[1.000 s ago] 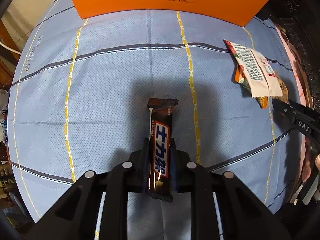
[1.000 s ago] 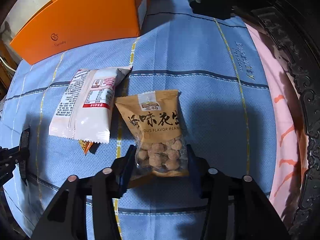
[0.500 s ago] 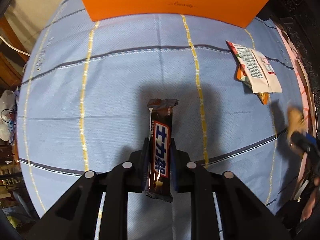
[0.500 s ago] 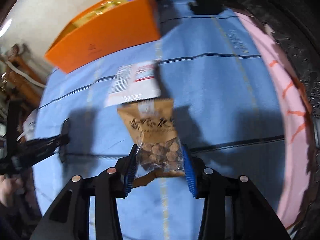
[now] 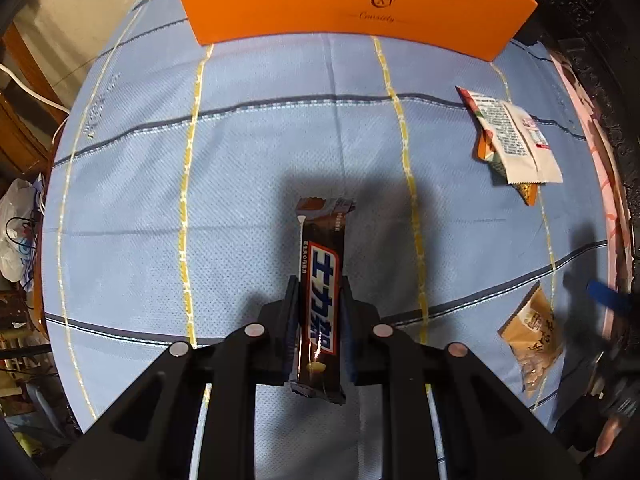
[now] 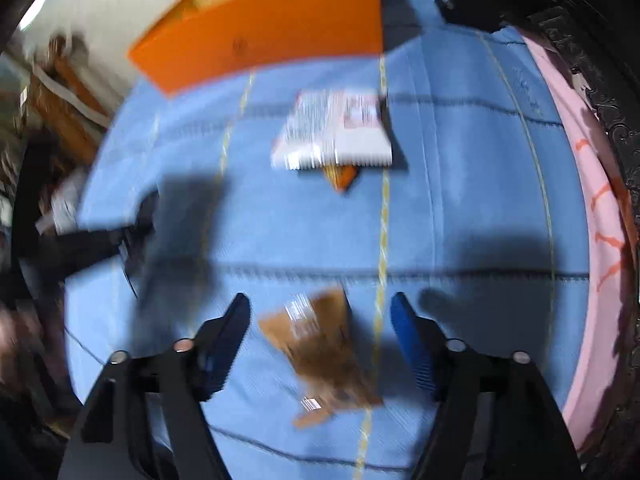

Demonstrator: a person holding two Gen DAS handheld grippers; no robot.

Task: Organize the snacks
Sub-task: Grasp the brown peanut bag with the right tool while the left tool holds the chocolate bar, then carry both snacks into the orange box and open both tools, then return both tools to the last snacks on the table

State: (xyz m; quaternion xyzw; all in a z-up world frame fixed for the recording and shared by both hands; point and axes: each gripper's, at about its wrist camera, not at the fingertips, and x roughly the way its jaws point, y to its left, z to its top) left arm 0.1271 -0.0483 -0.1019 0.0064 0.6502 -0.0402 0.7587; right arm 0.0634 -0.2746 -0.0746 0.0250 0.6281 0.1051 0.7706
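Observation:
My left gripper is shut on a dark brown chocolate bar with a blue and white label, held above the blue cloth. My right gripper is open, and a brown bag of peanuts lies loose between its fingers on the cloth; the view is blurred. The peanut bag also shows in the left wrist view at the right. A white snack packet lies over an orange packet further back, and it also shows in the right wrist view. An orange box stands at the back.
A blue cloth with yellow and dark stripes covers the round table. A pink cloth and a dark carved edge run along the right side. The left gripper shows in the right wrist view at the left.
My right gripper has opened and let go of the peanut bag, which now lies on the cloth nearer the front edge. My left gripper still holds the chocolate bar, moved nearer the orange box.

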